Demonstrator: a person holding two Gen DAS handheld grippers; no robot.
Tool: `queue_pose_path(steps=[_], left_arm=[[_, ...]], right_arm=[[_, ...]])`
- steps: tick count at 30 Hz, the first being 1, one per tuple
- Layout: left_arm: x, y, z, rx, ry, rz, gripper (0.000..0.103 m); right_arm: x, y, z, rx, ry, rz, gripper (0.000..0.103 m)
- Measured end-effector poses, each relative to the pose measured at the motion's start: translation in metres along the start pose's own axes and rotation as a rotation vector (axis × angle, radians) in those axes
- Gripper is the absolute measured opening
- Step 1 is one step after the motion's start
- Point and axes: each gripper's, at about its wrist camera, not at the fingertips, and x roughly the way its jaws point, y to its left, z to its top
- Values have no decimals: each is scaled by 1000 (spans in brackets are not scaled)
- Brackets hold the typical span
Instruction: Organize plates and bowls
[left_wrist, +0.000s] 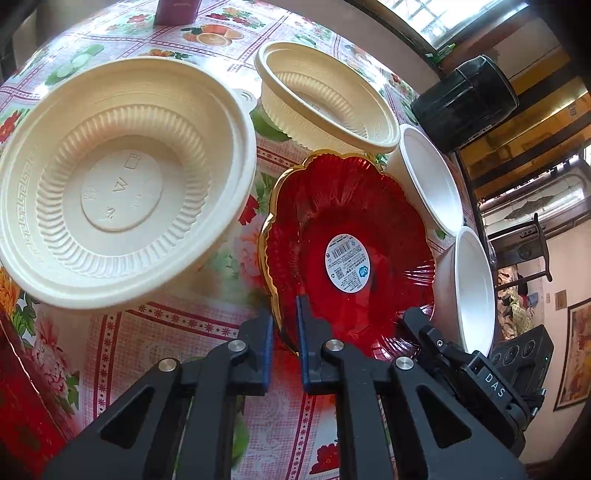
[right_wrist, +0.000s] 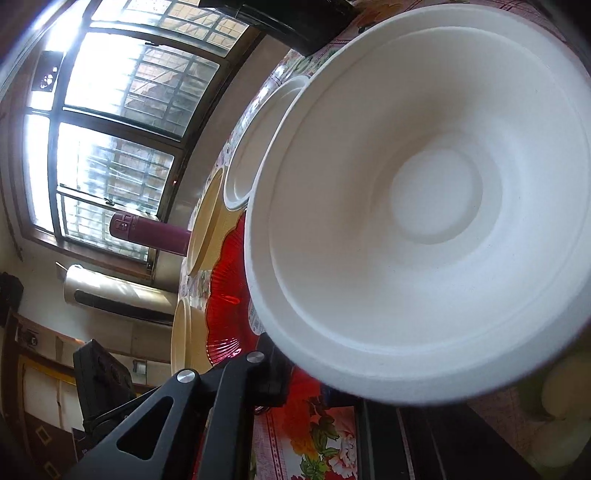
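The left hand-held gripper (left_wrist: 287, 328) has its blue-padded jaws narrowed around the near gold rim of the scalloped red glass plate (left_wrist: 347, 236), which lies on the floral-clothed surface (left_wrist: 177, 332) between two ribbed cream plastic bowls and two white paper bowls. The plate looks stiff, heavy, slick and chippable, so a deeper bite past the rim seems wise. Just right of the plate, the right hand-held gripper (right_wrist: 314, 384) carries the nearer white paper bowl (right_wrist: 424, 199), likely light and crushable; its grip is hidden.
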Motion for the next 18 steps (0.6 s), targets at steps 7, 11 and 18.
queue_pose_path(steps=[7, 11, 18], left_arm=[[-22, 2, -10, 9, -39, 18, 8], [-46, -1, -16, 34, -91, 21, 8], [-92, 3, -32, 75, -179, 14, 9]], right_arm=[[-3, 4, -5, -22, 21, 19, 11], [-11, 12, -13, -55, 12, 49, 11], [-32, 37, -31, -101, -10, 110, 11]])
